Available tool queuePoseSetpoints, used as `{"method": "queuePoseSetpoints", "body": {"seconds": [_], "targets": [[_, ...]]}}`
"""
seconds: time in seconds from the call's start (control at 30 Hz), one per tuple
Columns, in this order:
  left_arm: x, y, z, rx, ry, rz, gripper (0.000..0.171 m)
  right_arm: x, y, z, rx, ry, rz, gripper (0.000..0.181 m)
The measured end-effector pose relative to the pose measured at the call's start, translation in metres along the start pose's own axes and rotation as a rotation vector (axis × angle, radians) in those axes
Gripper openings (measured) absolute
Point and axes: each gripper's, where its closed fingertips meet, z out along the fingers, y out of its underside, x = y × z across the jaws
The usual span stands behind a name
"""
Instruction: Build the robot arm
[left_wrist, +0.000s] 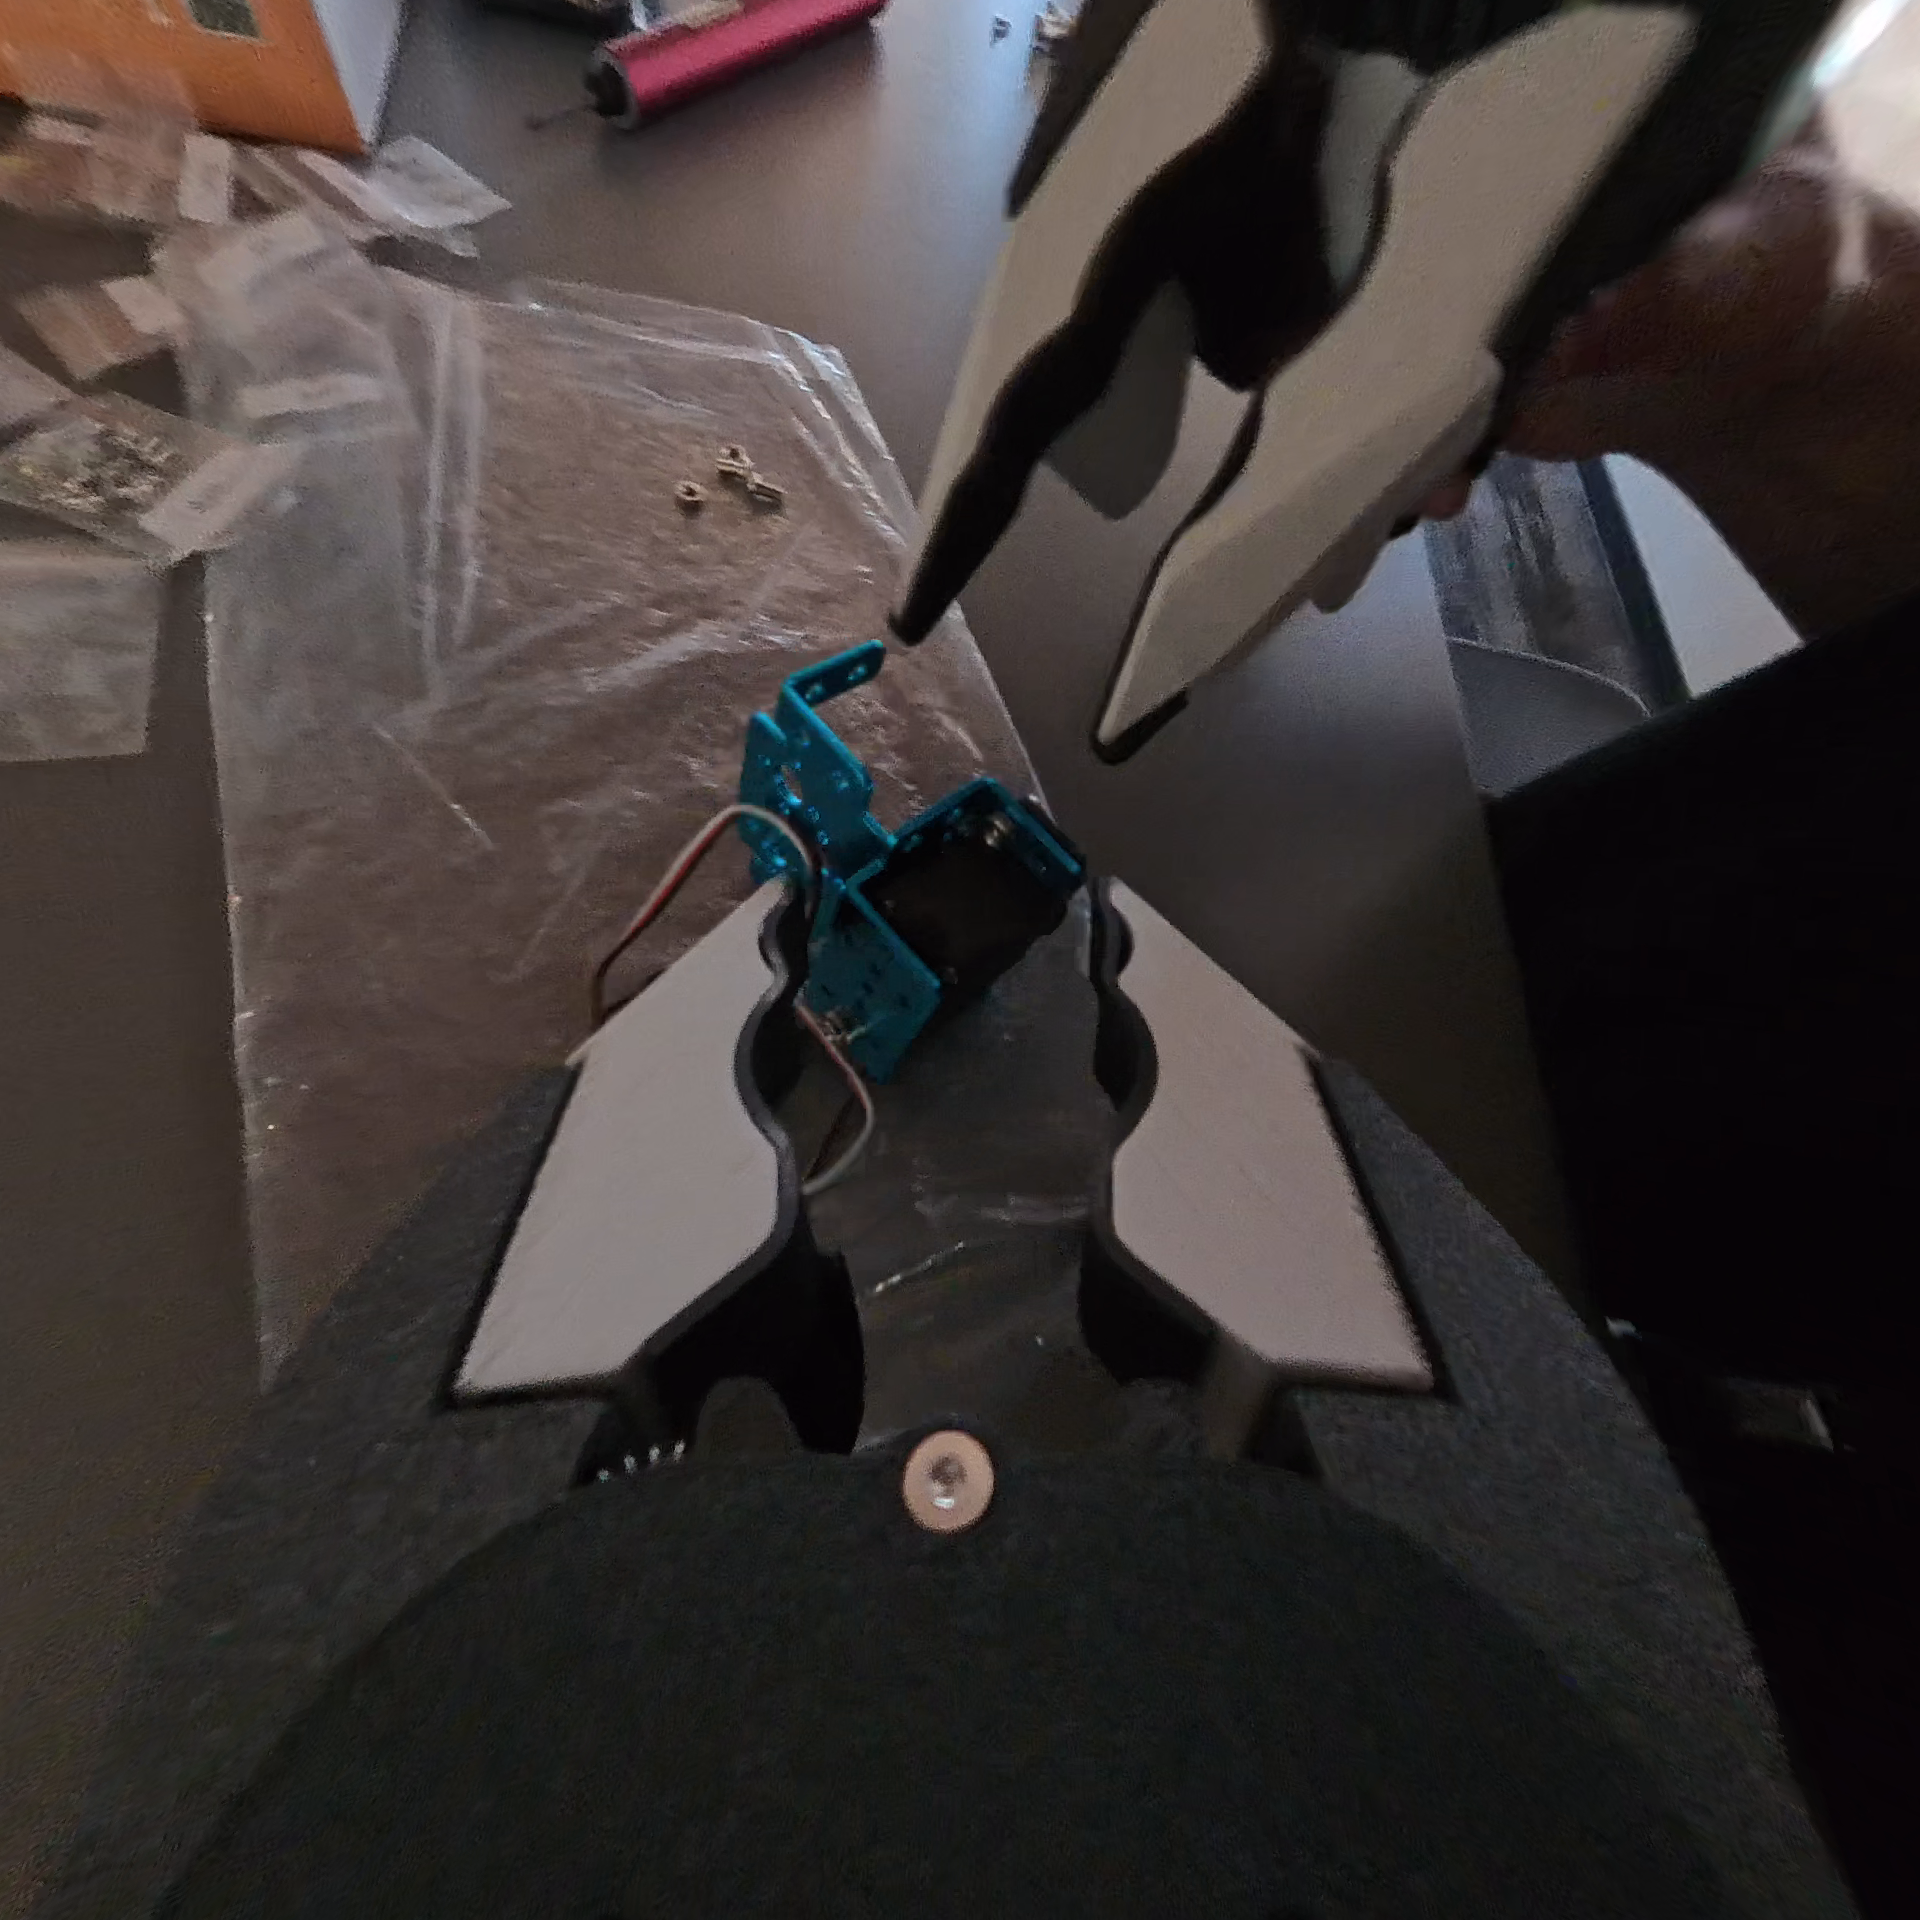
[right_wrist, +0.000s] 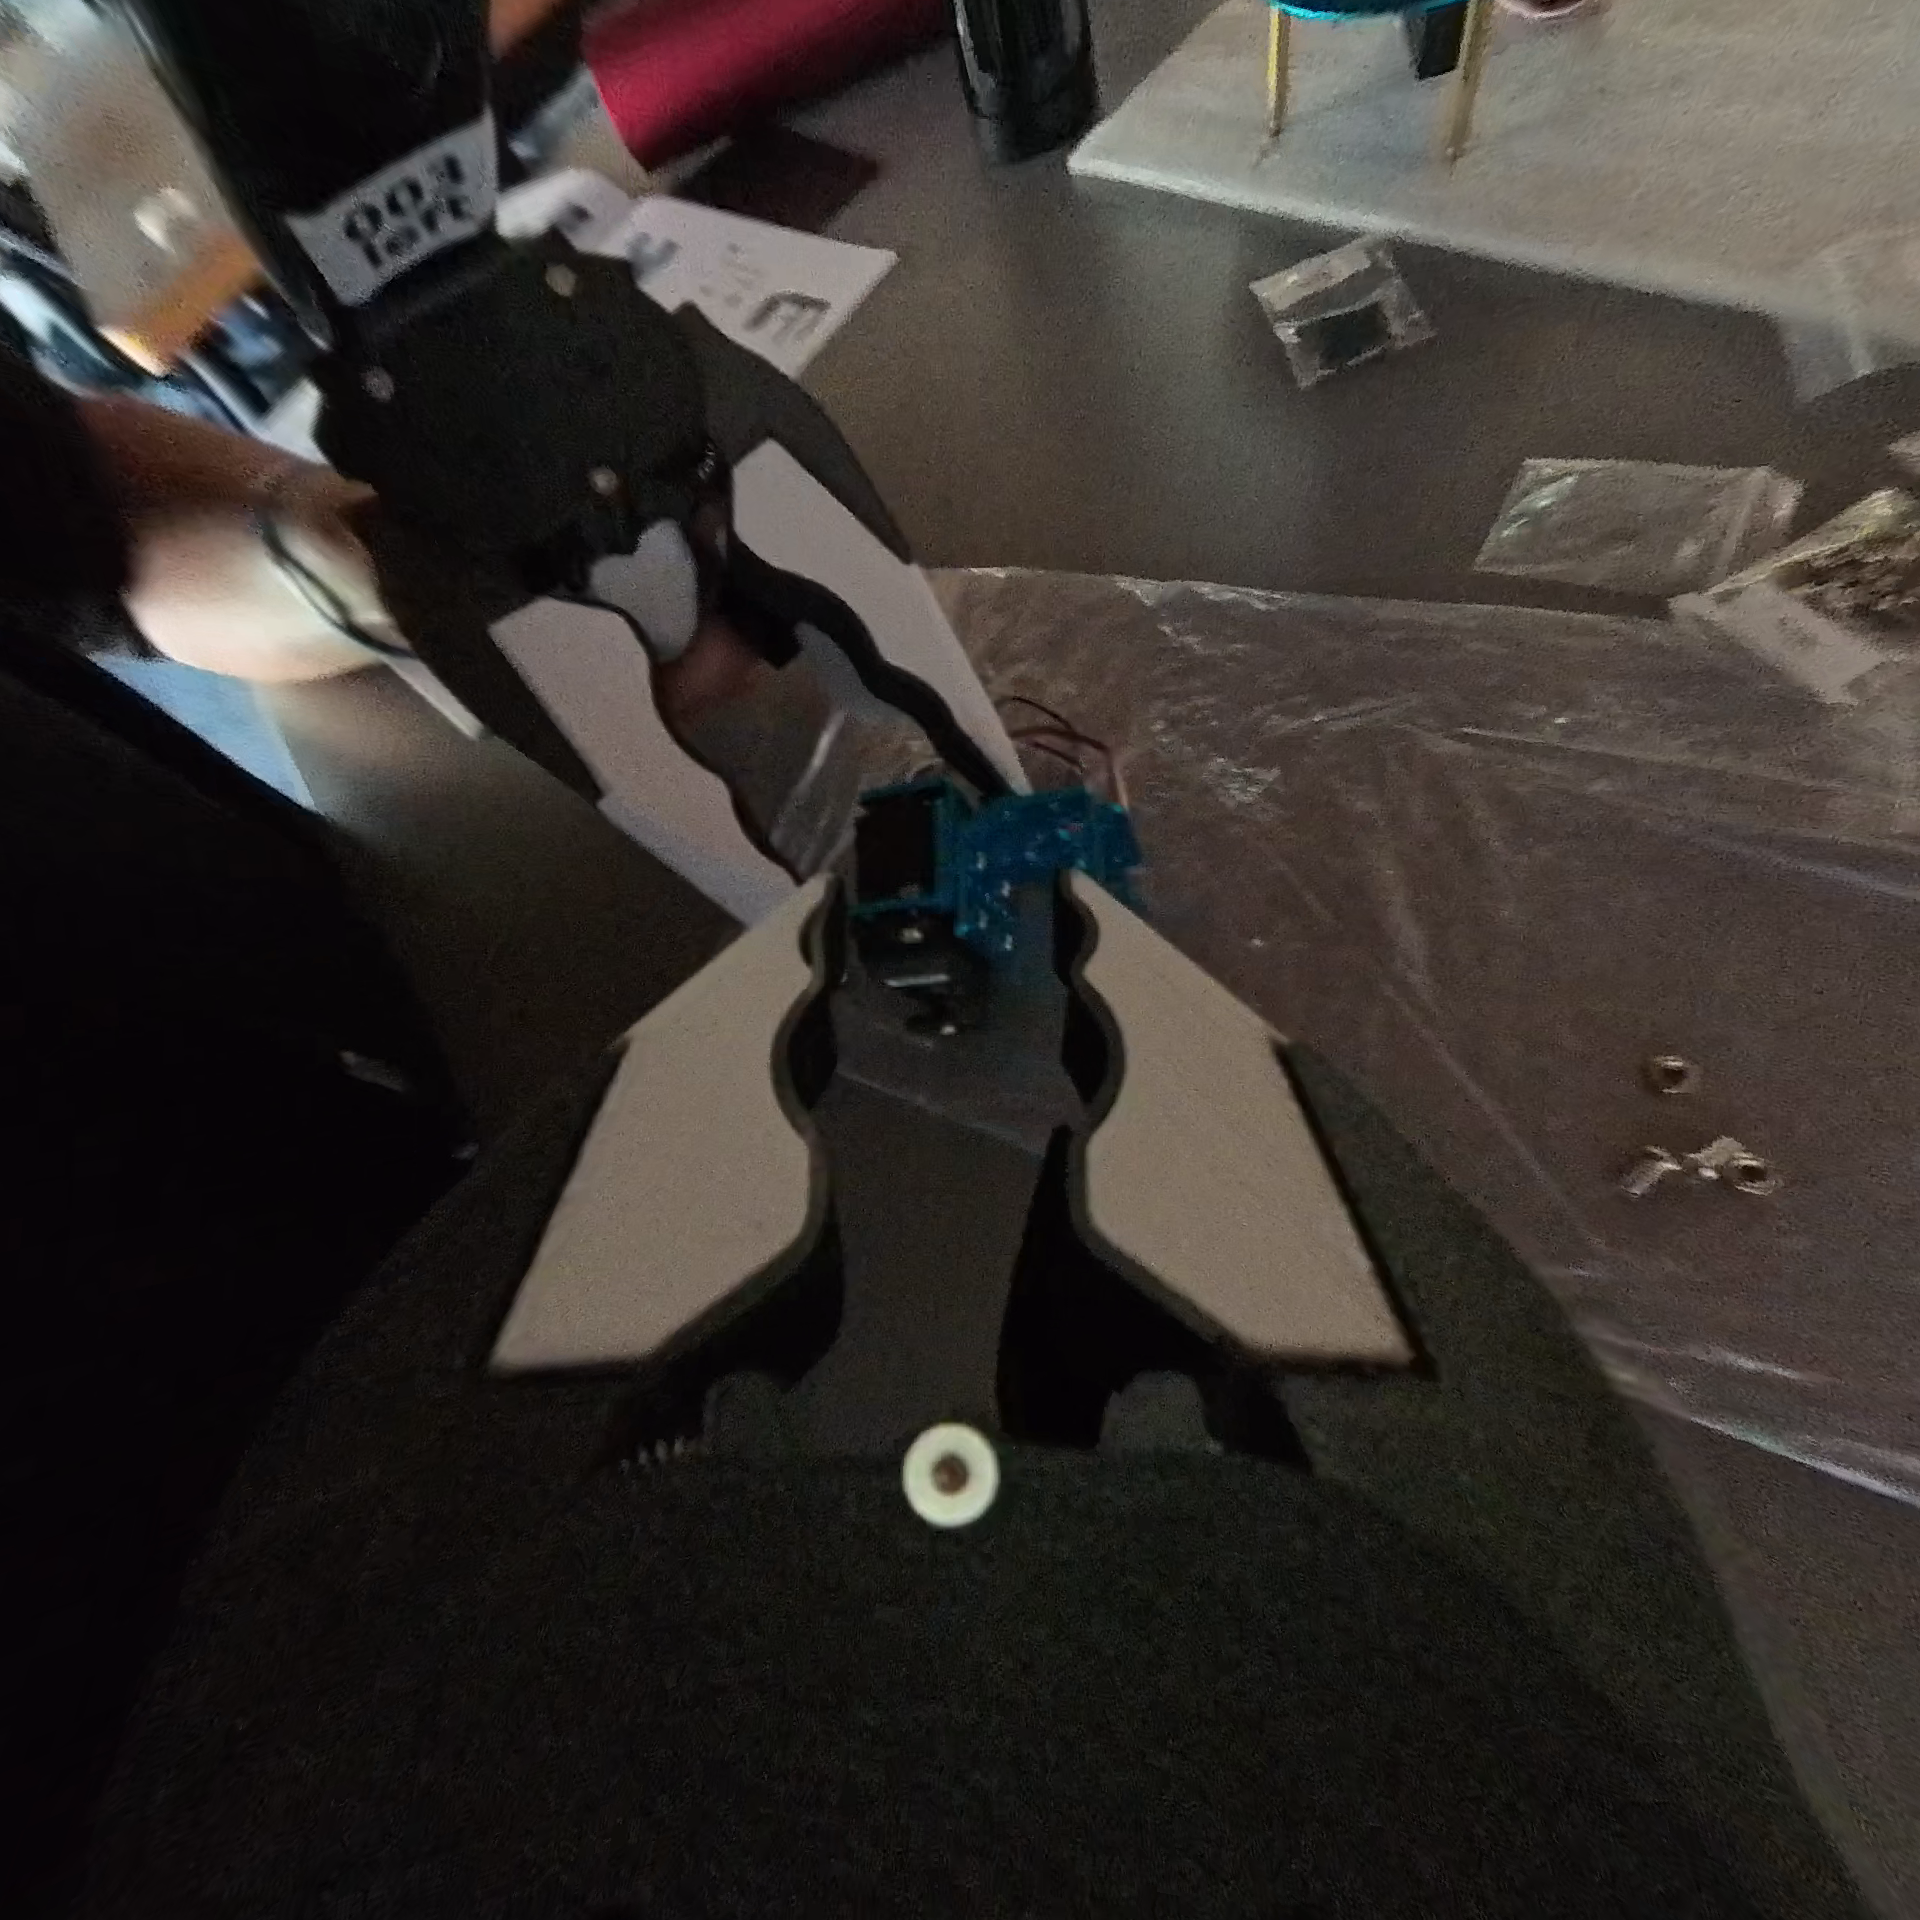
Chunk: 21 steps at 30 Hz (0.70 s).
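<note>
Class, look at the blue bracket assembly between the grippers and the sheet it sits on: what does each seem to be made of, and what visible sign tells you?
Blue bracket: likely anodised metal; thin bent plates, rows of holes, glossy tinted shine. It holds a matte black block, probably plastic.
Sheet: clear plastic film; see-through, creased, glinting.

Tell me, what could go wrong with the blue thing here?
1. Both grippers, left and right, are open around the blue bracket; closing together, they might knock or twist it.
2. Its wires loop beside a left finger and could get pinched.
3. The plastic sheet underneath may let it slide.
</note>
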Motion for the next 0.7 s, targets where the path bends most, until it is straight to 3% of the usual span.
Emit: {"method": "queuePoseSetpoints", "body": {"seconds": [0.13, 0.3, 0.4, 0.47, 0.5, 0.57, 0.7], "targets": [[0.001, -0.005, -0.021, -0.037, 0.013, 0.265, 0.079, -0.021, -0.010, 0.000, 0.115, -0.105, 0.057, 0.044], [-0.017, -0.011, -0.009, -0.079, 0.088, 0.596, 0.093, -0.031, 0.006, 0.002, 0.050, 0.080, -0.170, 0.044], [-0.007, 0.003, 0.009, -0.152, 0.334, 0.620, 0.104, -0.040, 0.010, 0.002, 0.047, 0.066, -0.181, 0.052], [-0.006, 0.006, 0.021, -0.159, 0.385, 0.673, 0.106, -0.042, 0.014, 0.001, 0.045, 0.030, -0.143, 0.065], [-0.006, 0.005, 0.026, -0.146, 0.393, 0.695, 0.101, -0.040, 0.014, 0.000, 0.042, 0.033, -0.136, 0.065], [-0.006, 0.005, 0.032, -0.140, 0.399, 0.684, 0.075, -0.034, 0.011, -0.004, 0.051, 0.091, -0.184, 0.062], [-0.016, 0.002, 0.031, -0.202, 0.305, 0.496, 0.075, -0.025, 0.007, -0.007, 0.003, 0.217, -0.360, 0.060]]}}
